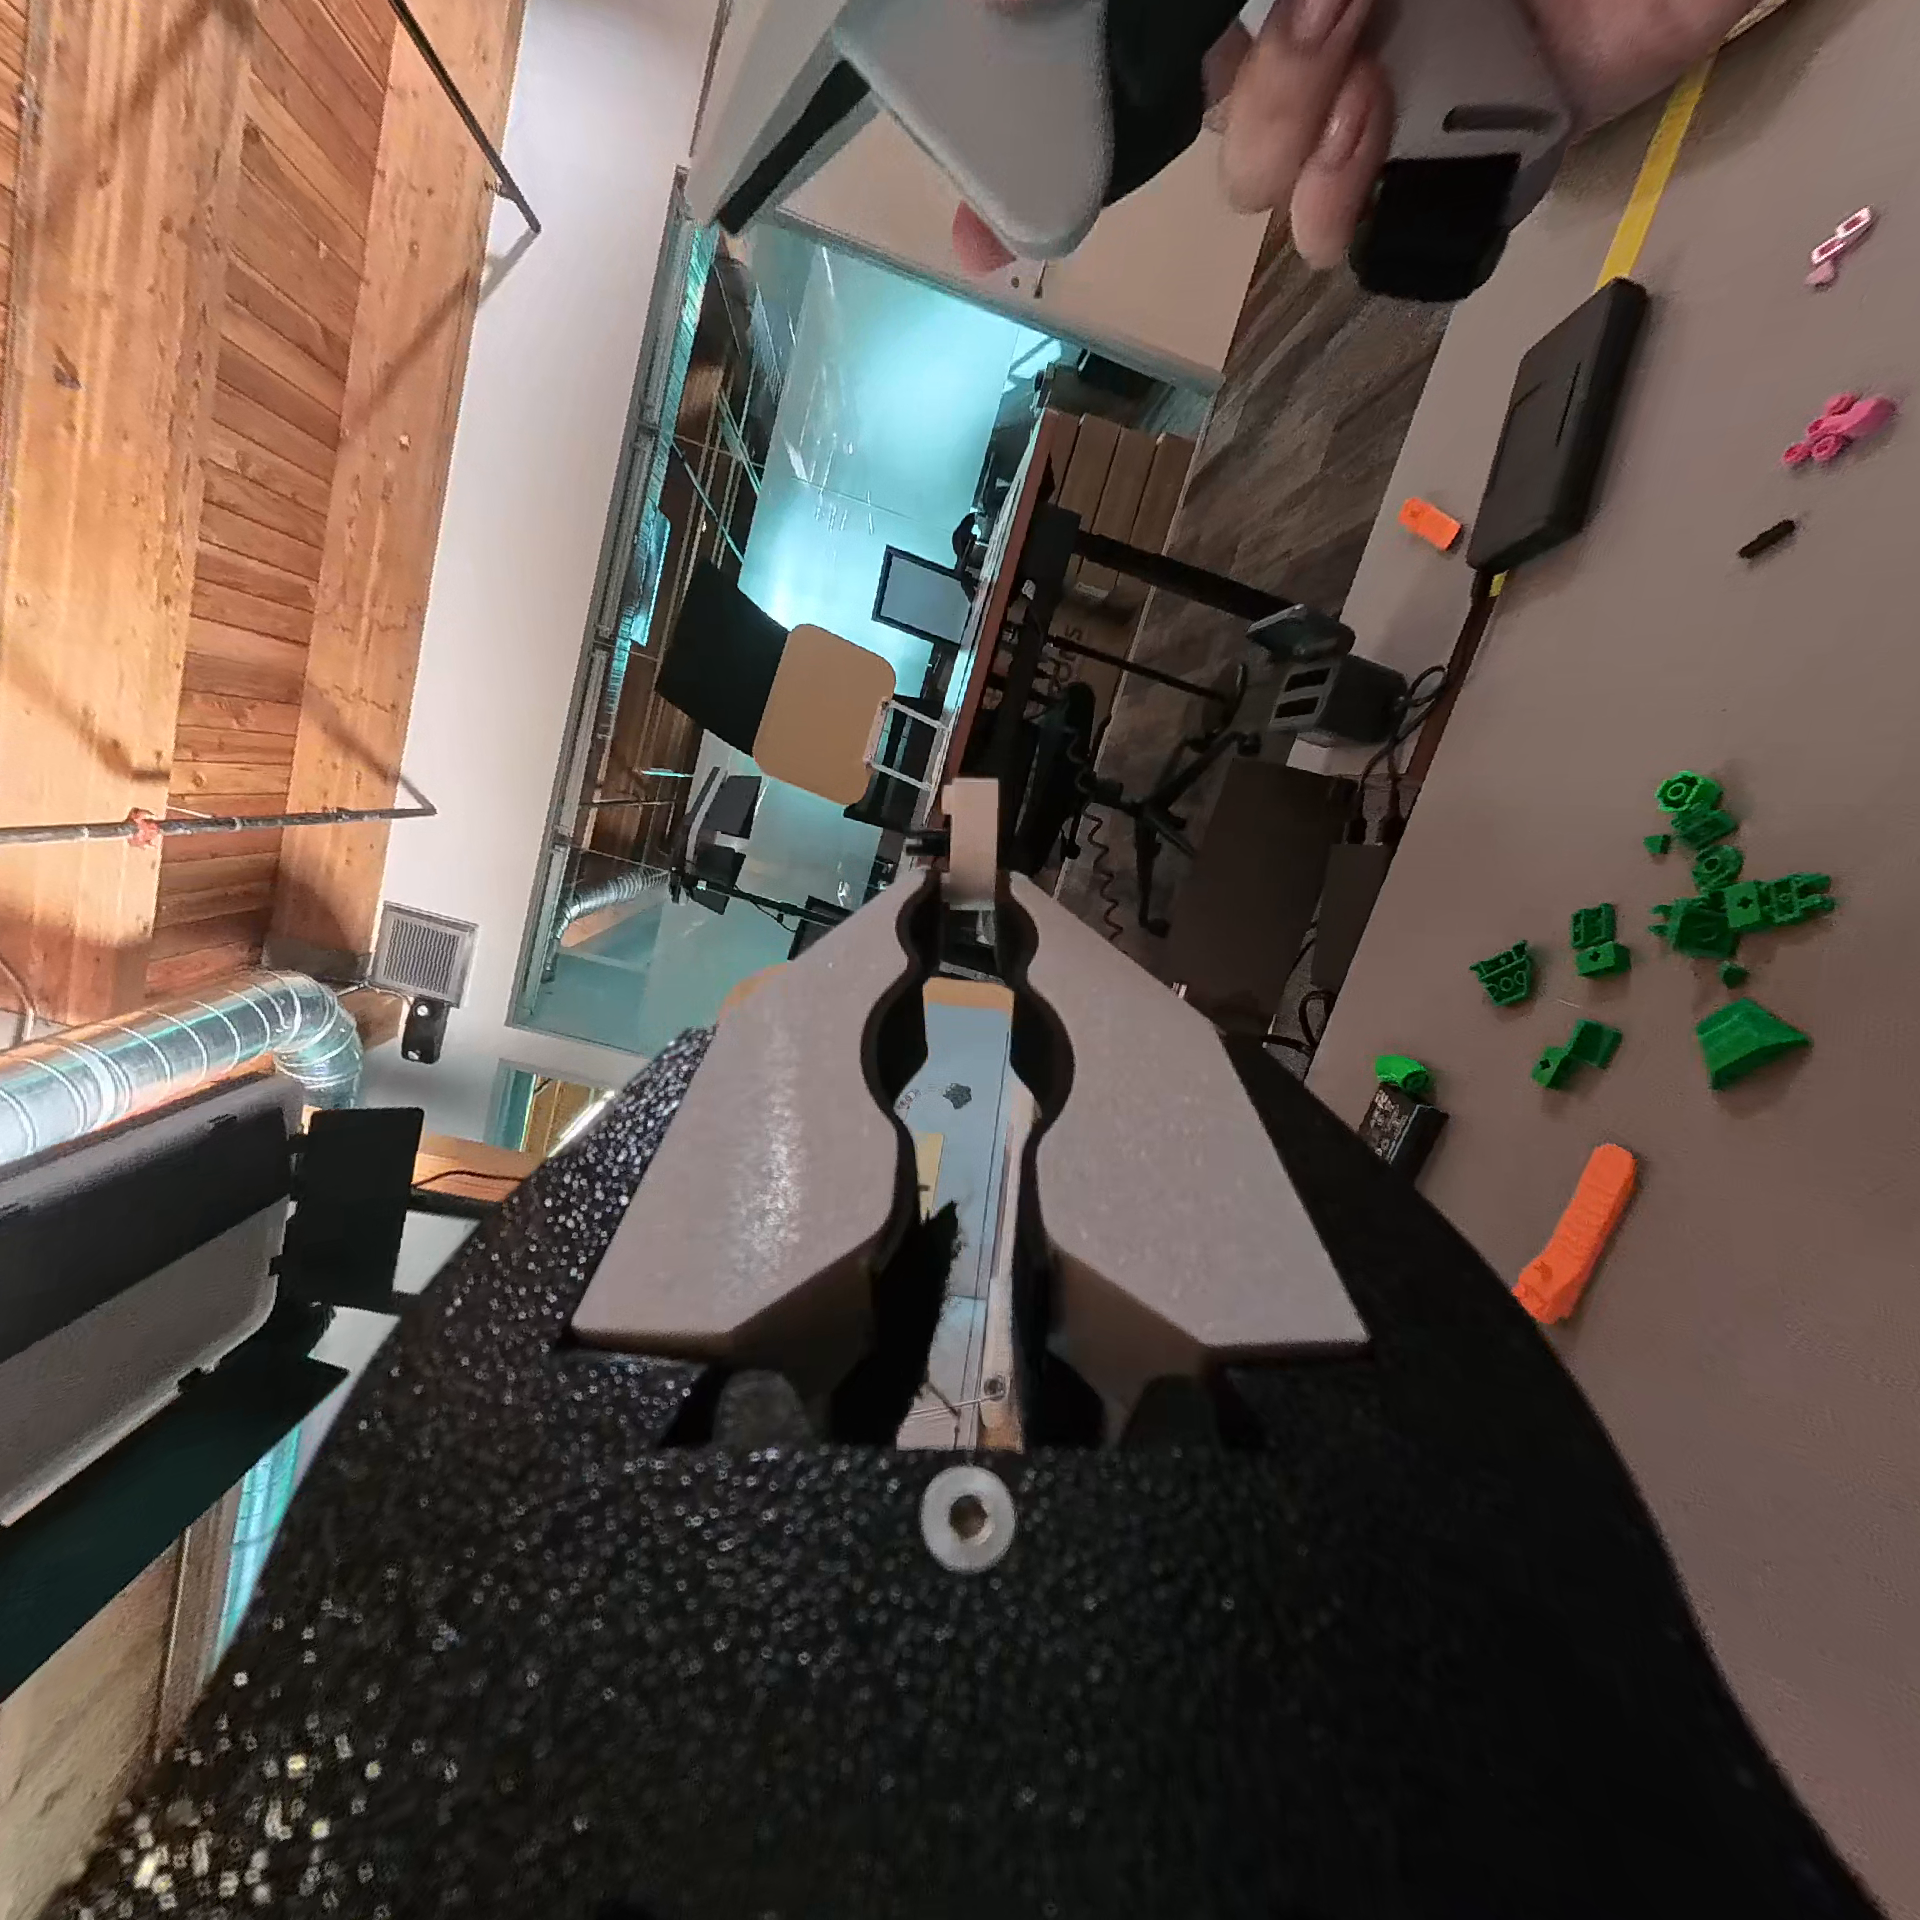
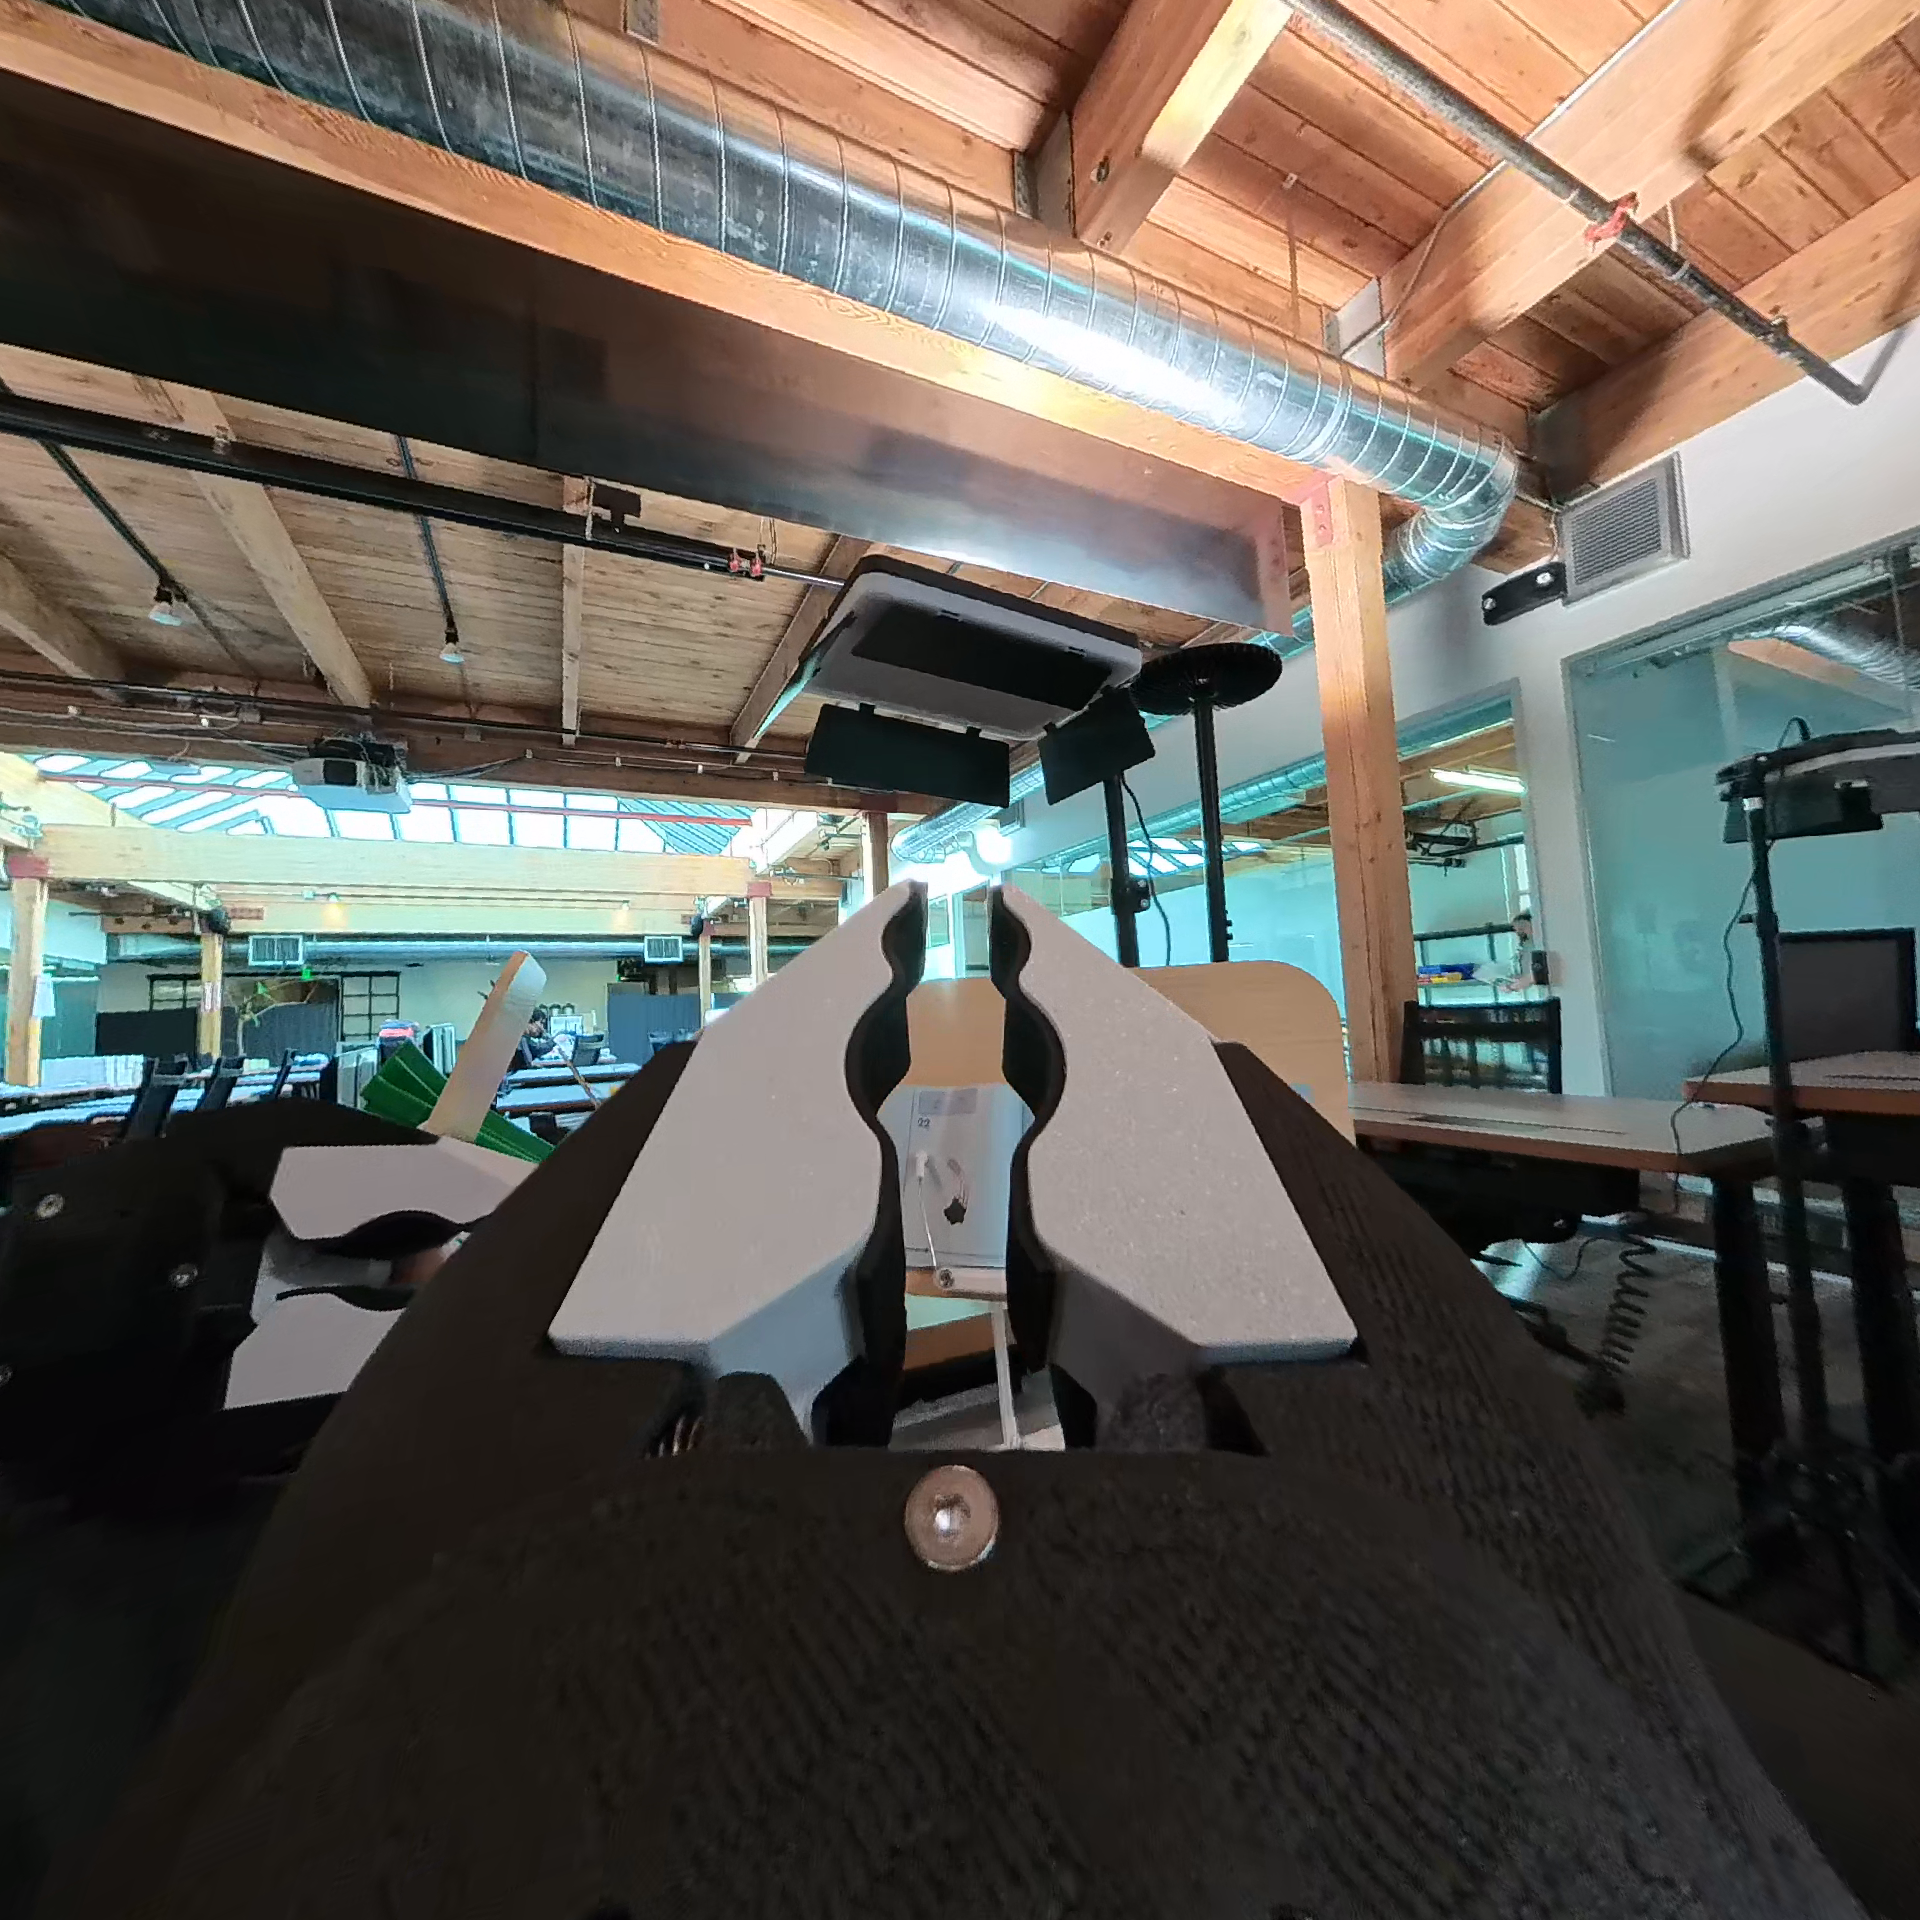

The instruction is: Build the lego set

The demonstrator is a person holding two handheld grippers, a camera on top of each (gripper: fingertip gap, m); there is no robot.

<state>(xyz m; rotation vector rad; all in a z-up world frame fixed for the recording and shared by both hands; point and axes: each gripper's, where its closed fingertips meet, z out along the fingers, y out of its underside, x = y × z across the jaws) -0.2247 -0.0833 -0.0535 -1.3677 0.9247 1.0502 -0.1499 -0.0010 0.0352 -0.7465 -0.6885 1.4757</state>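
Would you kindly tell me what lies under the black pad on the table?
Yellow tape runs under the black pad, showing past both ends; its middle stretch is covered by the pad.

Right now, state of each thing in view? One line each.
left hand-held gripper: shut on a small tan piece, raised off the table, rolled sideways.
small tan piece: pinched at the fingertips, sticking out past them.
right hand-held gripper: nearly closed, narrow gap at the tips, nothing in it, aimed at the room.
green lego pieces: loose, scattered on the table.
orange brick separator: lying flat, untouched.
pink pieces: loose on the table.
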